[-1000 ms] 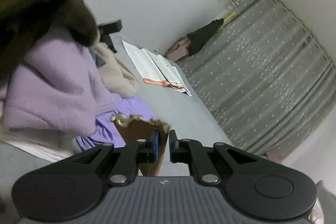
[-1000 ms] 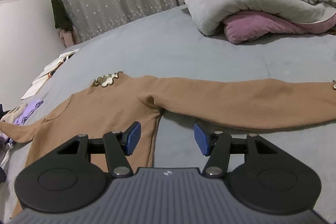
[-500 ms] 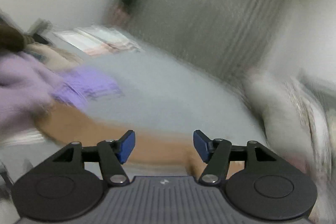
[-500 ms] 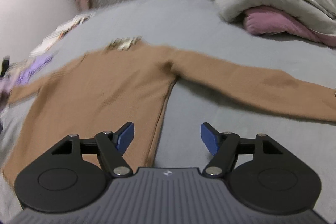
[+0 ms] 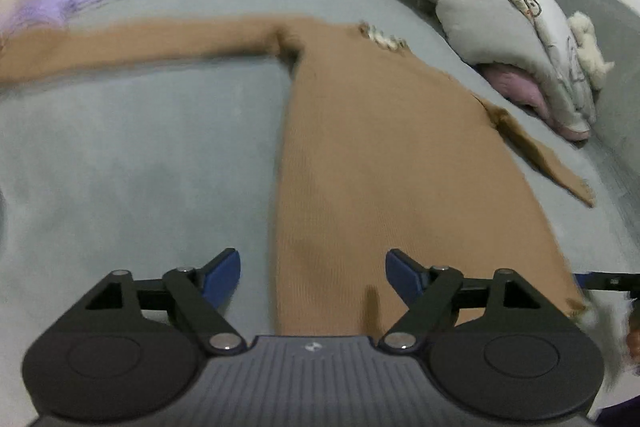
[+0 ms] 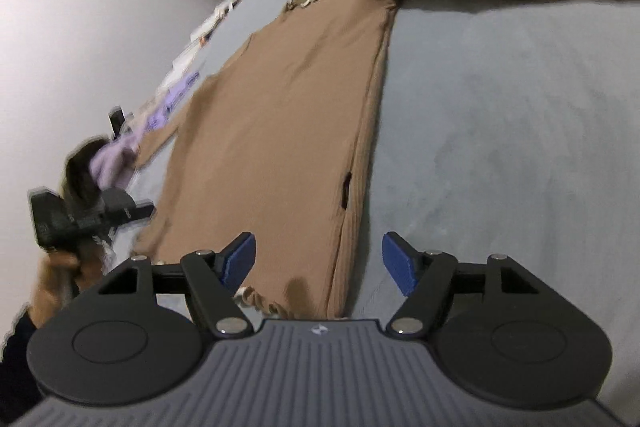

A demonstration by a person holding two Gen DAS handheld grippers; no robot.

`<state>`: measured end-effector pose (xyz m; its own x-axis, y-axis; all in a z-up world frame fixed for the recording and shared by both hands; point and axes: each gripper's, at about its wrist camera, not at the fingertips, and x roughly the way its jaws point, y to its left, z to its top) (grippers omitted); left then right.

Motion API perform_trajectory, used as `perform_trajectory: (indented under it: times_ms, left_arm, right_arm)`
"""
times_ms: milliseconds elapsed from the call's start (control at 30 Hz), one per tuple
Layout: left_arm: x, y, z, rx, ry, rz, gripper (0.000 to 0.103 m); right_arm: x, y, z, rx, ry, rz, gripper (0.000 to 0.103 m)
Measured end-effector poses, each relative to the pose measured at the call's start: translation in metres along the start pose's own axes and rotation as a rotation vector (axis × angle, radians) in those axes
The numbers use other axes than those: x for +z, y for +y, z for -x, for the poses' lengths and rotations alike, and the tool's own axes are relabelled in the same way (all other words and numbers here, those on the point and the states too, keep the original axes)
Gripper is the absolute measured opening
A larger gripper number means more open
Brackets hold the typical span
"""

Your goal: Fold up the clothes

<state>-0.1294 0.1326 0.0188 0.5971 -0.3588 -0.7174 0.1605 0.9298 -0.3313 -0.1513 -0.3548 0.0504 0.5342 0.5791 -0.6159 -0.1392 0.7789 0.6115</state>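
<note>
Below, sweater (image 5: pixel 384 155) hem between opening left jaws, seemingly ungripped.

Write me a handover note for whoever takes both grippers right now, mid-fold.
Left gripper: jaws opening, nothing gripped, over the sweater's hem.
Right gripper: open, empty, over the other hem corner.
Brown sweater: flat on the grey bed, both sleeves spread out sideways.
Done: garment laid out.
Left: every fold; none made yet. Other clothes wait at the bed's edge.
</note>
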Motion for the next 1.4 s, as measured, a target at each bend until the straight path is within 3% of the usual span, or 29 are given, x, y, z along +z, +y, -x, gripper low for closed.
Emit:
perform_trajectory:
  times_ms: [100, 167, 233, 267, 300, 333, 400, 433, 500, 633, 833, 1067, 1133, 1200, 1267, 1333, 1400]
  left_arm:
    - [-0.011, -0.021, -0.004, 0.033, -0.007, -0.100, 0.099]
    - [-0.016, -0.026, -0.008, 0.017, -0.007, -0.093, 0.102]
    - [-0.016, -0.026, -0.008, 0.018, -0.005, -0.074, 0.102]
    - [-0.014, -0.025, -0.008, 0.006, -0.006, -0.054, 0.095]
    - [-0.013, -0.024, -0.007, -0.006, -0.006, -0.033, 0.078]
    - [-0.011, -0.022, -0.007, -0.019, -0.007, -0.012, 0.067]
    - [-0.007, -0.022, -0.009, -0.028, -0.001, 0.031, 0.025]
    - [-0.005, -0.024, -0.013, -0.029, 0.001, 0.046, 0.015]
    - [-0.003, -0.014, -0.014, -0.036, 0.015, 0.105, 0.010]
    - [0.001, -0.009, -0.002, -0.045, 0.000, 0.138, 0.008]
    - [0.012, -0.018, 0.031, -0.101, -0.055, 0.160, 0.008]
    - [0.005, -0.037, 0.061, -0.131, -0.023, 0.117, 0.008]
    - [0.002, -0.041, 0.066, -0.116, -0.027, 0.104, 0.011]
    - [0.000, -0.042, 0.067, -0.072, -0.034, 0.102, 0.027]
    - [0.002, -0.037, 0.065, -0.018, -0.045, 0.123, 0.040]
    - [0.008, -0.023, 0.060, 0.034, -0.064, 0.184, 0.044]
    - [0.013, -0.009, 0.058, 0.051, -0.085, 0.249, 0.050]
  right_arm:
    - [-0.008, -0.001, 0.000, 0.007, -0.048, -0.036, 0.071]
    - [-0.012, 0.007, -0.004, -0.023, -0.066, -0.004, 0.069]
    - [-0.016, 0.018, -0.011, -0.053, -0.076, 0.048, 0.058]
    - [-0.018, 0.021, -0.015, -0.061, -0.078, 0.066, 0.049]
    - [-0.019, 0.023, -0.019, -0.072, -0.078, 0.073, 0.030]
    - [-0.020, 0.025, -0.025, -0.090, -0.078, 0.074, 0.016]
    - [-0.019, 0.023, -0.034, -0.095, -0.081, 0.056, 0.011]
    - [-0.018, 0.022, -0.036, -0.089, -0.082, 0.043, 0.010]
    - [-0.017, 0.021, -0.032, -0.079, -0.085, 0.024, 0.009]
    - [-0.012, 0.019, -0.019, -0.049, -0.100, -0.012, 0.008]
    - [-0.007, 0.031, 0.036, 0.052, -0.190, -0.002, 0.007]
    - [-0.006, 0.050, 0.075, 0.112, -0.221, 0.090, 0.006]
    - [-0.006, 0.054, 0.085, 0.132, -0.219, 0.124, 0.006]
    - [-0.006, 0.055, 0.085, 0.142, -0.178, 0.158, 0.008]
    - [-0.005, 0.049, 0.074, 0.125, -0.132, 0.160, 0.018]
    - [-0.002, 0.035, 0.068, 0.060, -0.137, 0.105, 0.040]
    - [0.004, 0.017, 0.066, -0.013, -0.181, 0.027, 0.053]
